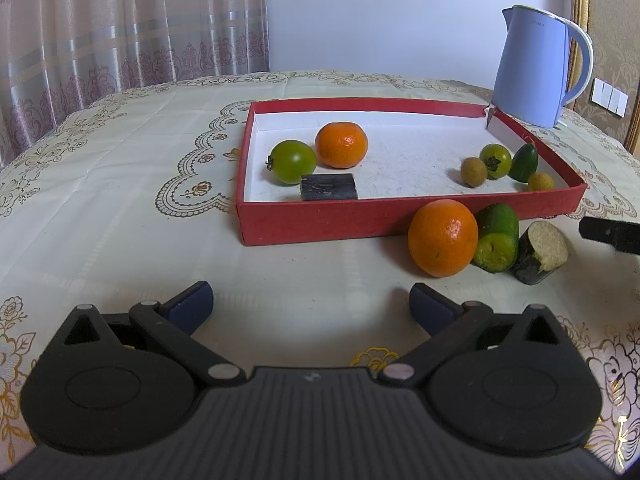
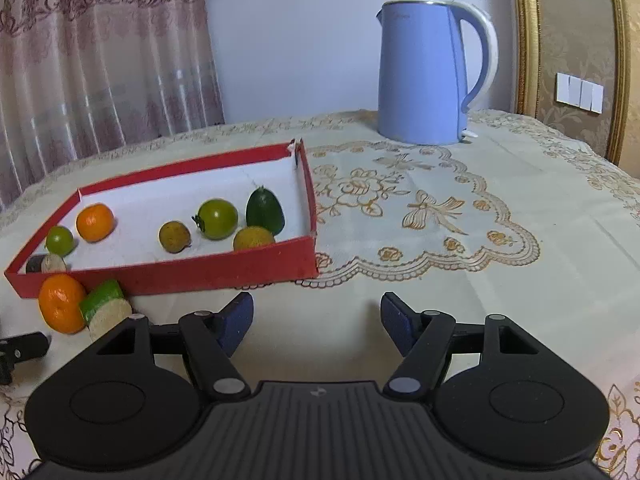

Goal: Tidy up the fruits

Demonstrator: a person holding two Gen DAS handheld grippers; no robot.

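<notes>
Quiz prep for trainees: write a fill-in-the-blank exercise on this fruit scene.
1. The box holding fruit is ____ outside.
2. Oranges inside the box: ____.
3. The blue kettle stands ____ the box.
4. Both the left gripper and right gripper hold ____.

Answers: red; one; outside; nothing.

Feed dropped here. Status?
Left gripper and right gripper open, empty. Orange outside red tray. Path clear.

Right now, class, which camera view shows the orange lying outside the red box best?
The left wrist view: the orange is large, whole and unobstructed in front of the red box. The right wrist view shows it small at the left edge, partly behind a green fruit.
</notes>
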